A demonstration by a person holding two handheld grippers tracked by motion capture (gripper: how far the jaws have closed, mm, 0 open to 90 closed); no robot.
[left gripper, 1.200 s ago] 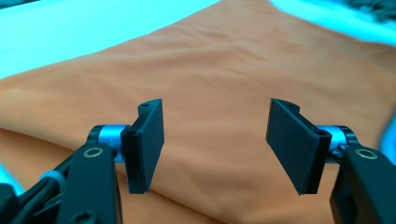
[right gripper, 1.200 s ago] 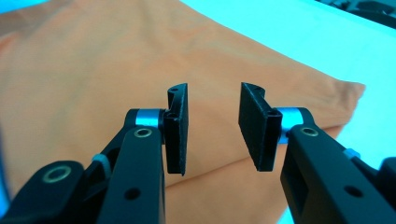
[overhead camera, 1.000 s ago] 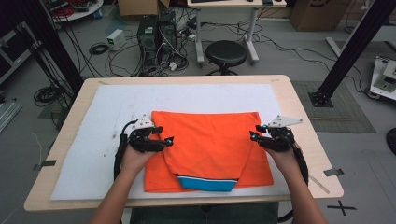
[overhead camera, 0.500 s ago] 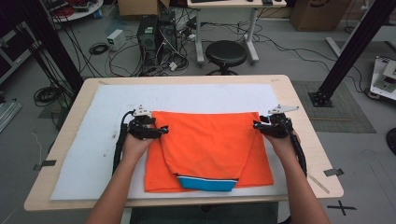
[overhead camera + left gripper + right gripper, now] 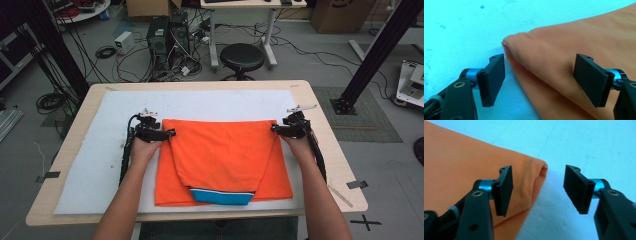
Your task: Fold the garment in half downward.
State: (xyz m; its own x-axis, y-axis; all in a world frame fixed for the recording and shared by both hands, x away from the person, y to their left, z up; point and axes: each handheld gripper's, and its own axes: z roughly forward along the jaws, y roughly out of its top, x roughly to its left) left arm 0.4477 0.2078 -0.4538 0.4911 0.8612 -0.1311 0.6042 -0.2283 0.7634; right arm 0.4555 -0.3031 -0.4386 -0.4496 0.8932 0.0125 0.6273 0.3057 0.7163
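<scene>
Both grippers spread at the far corners of the folded orange shirt.

We saw the orange shirt [image 5: 223, 157] lying folded on the white mat [image 5: 100, 150] that covered the wooden surface [image 5: 345, 170], a blue band with a white stripe [image 5: 221, 196] showing at its near edge. Our left gripper [image 5: 170, 134] sat at the shirt's far left corner and our right gripper [image 5: 274, 128] at its far right corner, each with jaws spread wide; in the left gripper view the corner fold [image 5: 529, 50] lay between the open jaws, and in the right gripper view the other corner [image 5: 536, 170] did the same, neither pinched. Nothing lay on the mat between the grippers and the cloth. Beyond the surface stood a black stool [image 5: 242, 57], a computer tower [image 5: 159, 42] and tangled cables [image 5: 107, 52] on the floor.
</scene>
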